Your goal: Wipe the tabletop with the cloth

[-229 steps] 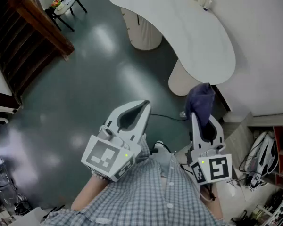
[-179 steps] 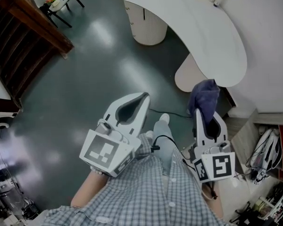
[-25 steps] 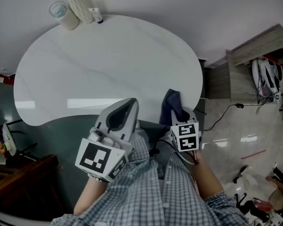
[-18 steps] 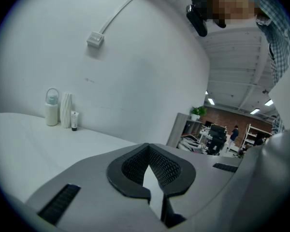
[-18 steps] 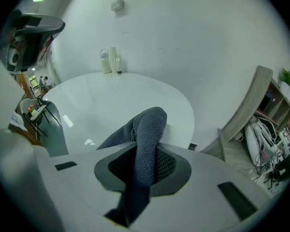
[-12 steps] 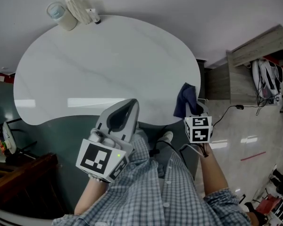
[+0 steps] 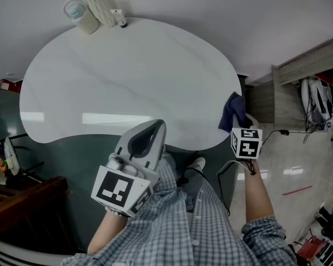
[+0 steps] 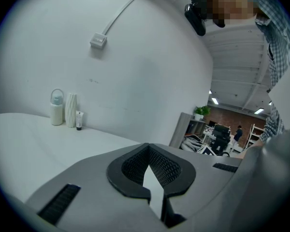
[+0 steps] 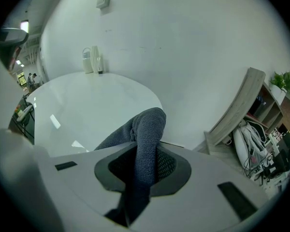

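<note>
Right hand-held gripper clamps the dark cloth by the tabletop's edge; left hand-held gripper is closed, empty.

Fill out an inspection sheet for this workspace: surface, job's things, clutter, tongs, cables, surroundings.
Surface: white tabletop, bare across the middle, light glare near the front edge.
Job's things: dark blue cloth, at the tabletop's right edge.
Clutter: lidded bottle, ribbed vase and small tube, grouped at the far edge by the wall.
Tongs: left tongs shut, nothing between them; right tongs shut on the cloth.
Cables: black cable on the floor right of the table; wall cable above a socket box.
Surroundings: white wall, wooden shelf unit, dark floor.
</note>
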The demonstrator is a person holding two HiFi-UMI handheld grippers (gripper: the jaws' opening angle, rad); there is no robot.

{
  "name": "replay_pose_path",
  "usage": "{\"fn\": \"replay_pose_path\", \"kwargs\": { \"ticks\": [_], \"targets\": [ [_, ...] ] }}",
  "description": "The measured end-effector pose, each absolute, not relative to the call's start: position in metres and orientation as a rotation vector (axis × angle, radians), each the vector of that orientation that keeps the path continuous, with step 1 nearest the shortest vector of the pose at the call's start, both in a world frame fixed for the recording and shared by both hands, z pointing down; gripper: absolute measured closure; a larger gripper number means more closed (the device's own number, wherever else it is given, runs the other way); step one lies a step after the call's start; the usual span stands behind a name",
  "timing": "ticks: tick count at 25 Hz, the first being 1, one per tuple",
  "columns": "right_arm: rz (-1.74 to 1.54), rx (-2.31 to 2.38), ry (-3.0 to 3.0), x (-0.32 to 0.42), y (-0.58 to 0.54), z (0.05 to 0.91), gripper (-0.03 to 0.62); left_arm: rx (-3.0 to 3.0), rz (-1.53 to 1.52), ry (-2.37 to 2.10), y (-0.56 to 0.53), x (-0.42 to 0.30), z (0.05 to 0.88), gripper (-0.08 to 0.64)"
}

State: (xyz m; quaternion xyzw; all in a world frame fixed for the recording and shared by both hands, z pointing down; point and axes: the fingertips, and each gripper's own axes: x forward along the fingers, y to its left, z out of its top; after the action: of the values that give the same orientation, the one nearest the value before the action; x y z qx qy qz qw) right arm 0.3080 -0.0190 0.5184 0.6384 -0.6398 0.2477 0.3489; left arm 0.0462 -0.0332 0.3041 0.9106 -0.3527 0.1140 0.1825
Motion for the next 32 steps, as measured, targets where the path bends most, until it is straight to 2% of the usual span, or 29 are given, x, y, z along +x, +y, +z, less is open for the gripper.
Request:
{"fn": "replay_pose_path", "kwargs": {
  "ticks": [15, 32],
  "targets": [
    [0.7, 1.722, -1.595, 0.301, -0.024, 0.518, 0.54, 2.549, 0.298, -1.019, -0.049, 0.013, 0.307, 0.555],
    [0.687, 1.65, -1.668, 0.205, -0.052, 0.516, 0.54, 2.517, 0.283, -1.079, -0.071, -0.045, 0.309, 0.555]
  ]
}}
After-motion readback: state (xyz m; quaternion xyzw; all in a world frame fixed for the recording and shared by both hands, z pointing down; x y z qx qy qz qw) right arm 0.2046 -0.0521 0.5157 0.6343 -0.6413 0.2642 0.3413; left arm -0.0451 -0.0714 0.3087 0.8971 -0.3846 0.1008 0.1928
